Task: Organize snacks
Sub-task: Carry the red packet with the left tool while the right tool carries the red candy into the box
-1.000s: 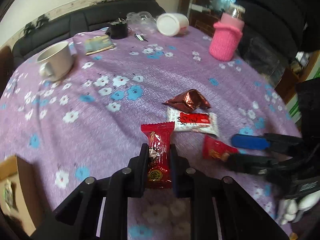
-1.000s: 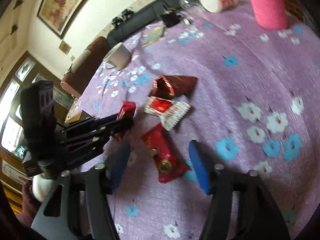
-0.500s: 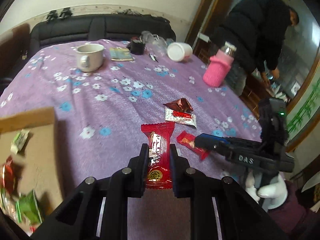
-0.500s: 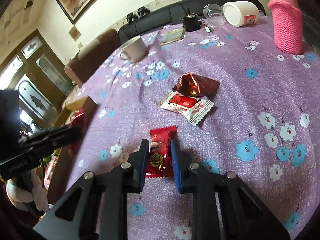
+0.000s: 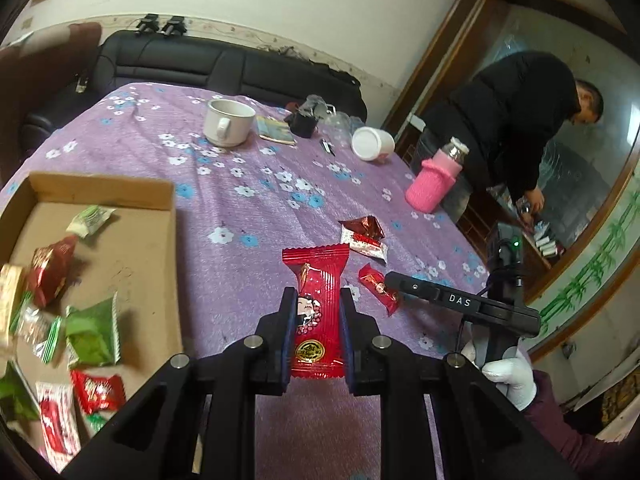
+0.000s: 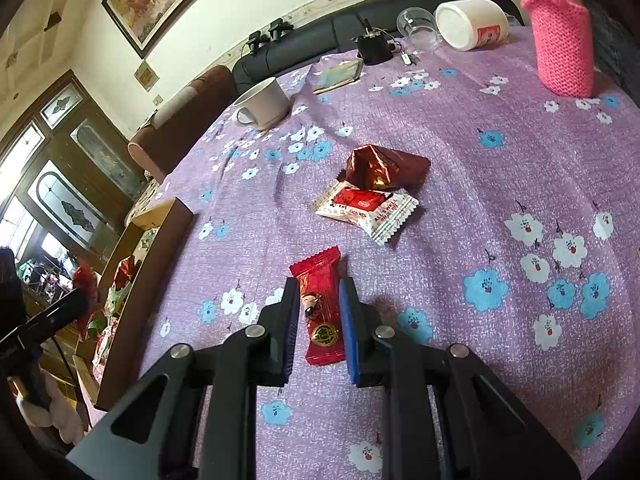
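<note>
My left gripper (image 5: 313, 304) is shut on a long red snack packet (image 5: 316, 300) and holds it in the air, to the right of a cardboard box (image 5: 120, 240) holding several snacks. My right gripper (image 6: 319, 302) is shut on a second red snack packet (image 6: 321, 304) low over the purple flowered tablecloth (image 6: 460, 184). A white-and-red packet (image 6: 366, 210) and a dark red foil packet (image 6: 384, 166) lie on the cloth beyond it. The right gripper also shows in the left wrist view (image 5: 390, 284), with its packet (image 5: 378, 287).
A white mug (image 5: 228, 122), a pink knitted bottle (image 5: 434, 184), a tipped white jar (image 5: 372, 144), a black object (image 5: 304, 122) and a booklet (image 5: 276, 130) stand at the far side. A person in black (image 5: 516, 120) stands at right. A black sofa (image 5: 224, 70) runs behind.
My left gripper has lifted its red packet and swung left, bringing the cardboard box into view. My right gripper has closed on the other red packet.
</note>
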### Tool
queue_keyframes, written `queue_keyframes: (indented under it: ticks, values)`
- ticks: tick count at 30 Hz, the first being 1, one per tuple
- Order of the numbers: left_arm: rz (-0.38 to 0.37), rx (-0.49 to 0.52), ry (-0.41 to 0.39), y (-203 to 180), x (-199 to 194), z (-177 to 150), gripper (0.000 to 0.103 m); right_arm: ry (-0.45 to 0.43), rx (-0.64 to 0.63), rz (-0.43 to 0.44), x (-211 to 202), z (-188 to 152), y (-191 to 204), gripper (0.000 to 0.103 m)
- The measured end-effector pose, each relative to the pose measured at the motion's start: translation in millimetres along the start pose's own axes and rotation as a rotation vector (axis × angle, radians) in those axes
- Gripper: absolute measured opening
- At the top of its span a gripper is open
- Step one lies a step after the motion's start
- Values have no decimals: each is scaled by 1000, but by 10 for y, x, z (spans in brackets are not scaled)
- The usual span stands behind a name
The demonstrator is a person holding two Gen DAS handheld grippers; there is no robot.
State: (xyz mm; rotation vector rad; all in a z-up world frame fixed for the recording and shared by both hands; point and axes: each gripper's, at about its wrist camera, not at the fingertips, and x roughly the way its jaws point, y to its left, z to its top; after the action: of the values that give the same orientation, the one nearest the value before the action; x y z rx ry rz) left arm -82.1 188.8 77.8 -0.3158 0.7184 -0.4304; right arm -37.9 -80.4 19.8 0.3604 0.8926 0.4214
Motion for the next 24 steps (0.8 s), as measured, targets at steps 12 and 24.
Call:
queue_keyframes:
  ticks: [12, 24]
  values:
    - [-25, -92, -127, 231, -583, -254, 18, -23, 126, 68, -24, 7, -234, 54]
    - [81, -179, -180, 745, -1086, -505, 18, 0, -74, -113, 119, -17, 311, 54]
